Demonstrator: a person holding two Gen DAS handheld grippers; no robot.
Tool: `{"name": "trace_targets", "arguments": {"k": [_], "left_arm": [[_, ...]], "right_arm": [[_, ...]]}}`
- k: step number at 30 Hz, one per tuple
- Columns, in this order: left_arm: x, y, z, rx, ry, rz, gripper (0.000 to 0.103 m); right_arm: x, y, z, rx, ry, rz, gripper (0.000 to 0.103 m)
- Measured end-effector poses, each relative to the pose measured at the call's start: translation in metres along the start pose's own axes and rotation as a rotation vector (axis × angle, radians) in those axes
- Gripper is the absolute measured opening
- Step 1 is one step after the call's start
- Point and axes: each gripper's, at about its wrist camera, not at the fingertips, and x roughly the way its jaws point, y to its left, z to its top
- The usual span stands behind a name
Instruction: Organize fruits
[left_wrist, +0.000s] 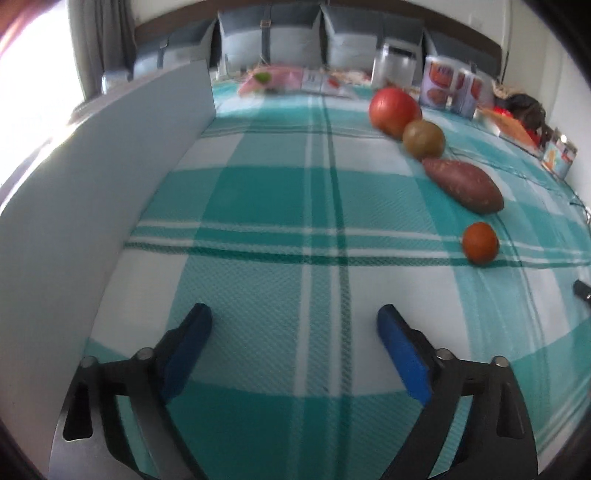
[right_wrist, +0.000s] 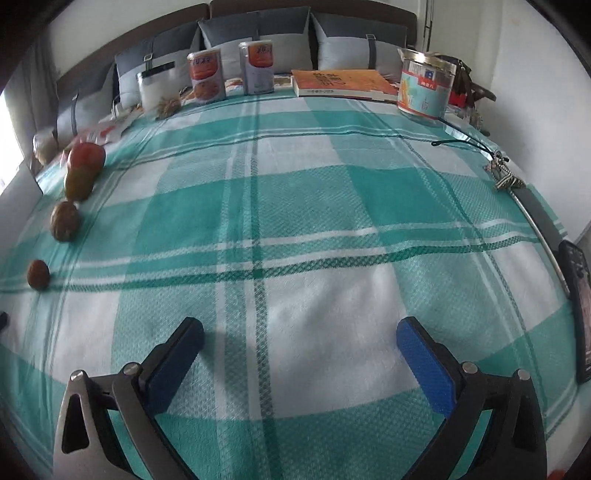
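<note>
covering nearly everything in both views is a teal and white checked cloth (left_wrist: 258, 206) spread over the tabletop. along its far edge stand grey cushions (right_wrist: 255, 33), and in the left wrist view a pale board (left_wrist: 110, 155) stands upright along the left side of the cloth. an orange book (right_wrist: 343, 84) lies flat at the far edge, with a clear round tub (right_wrist: 424, 88) just to its right and two tall cans (right_wrist: 207, 75) to its left. a dark phone-like slab (right_wrist: 580, 310) lies at the right edge in the right wrist view.

the left tool (left_wrist: 295, 321) hangs over bare cloth with its blue pads (left_wrist: 402, 358) spread wide and nothing between them. the right tool (right_wrist: 299, 336) is likewise wide apart over bare cloth, holding nothing.

the fruits lie in a slanting row, well apart from both tools. farthest away is a big red tomato (left_wrist: 393, 110), touching or just beside a greenish brown round fruit (left_wrist: 423, 138). next in the row comes a reddish sweet potato (left_wrist: 463, 184), lying lengthwise along the row. nearest and smallest is a small orange-red fruit (left_wrist: 480, 243), set apart from the sweet potato. in the right wrist view the same row runs down the left edge of the cloth, blurred there.
</note>
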Motion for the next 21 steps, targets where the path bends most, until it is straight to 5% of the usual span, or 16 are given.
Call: {"name": "trace_targets", "arguments": {"k": [21], "left_arm": [[0.0008, 0.0031, -0.0014, -0.011, 0.001, -0.008, 0.096]], "right_arm": [[-0.0013, 0.0014, -0.0020, -0.002, -0.004, -0.009, 0.103]]}}
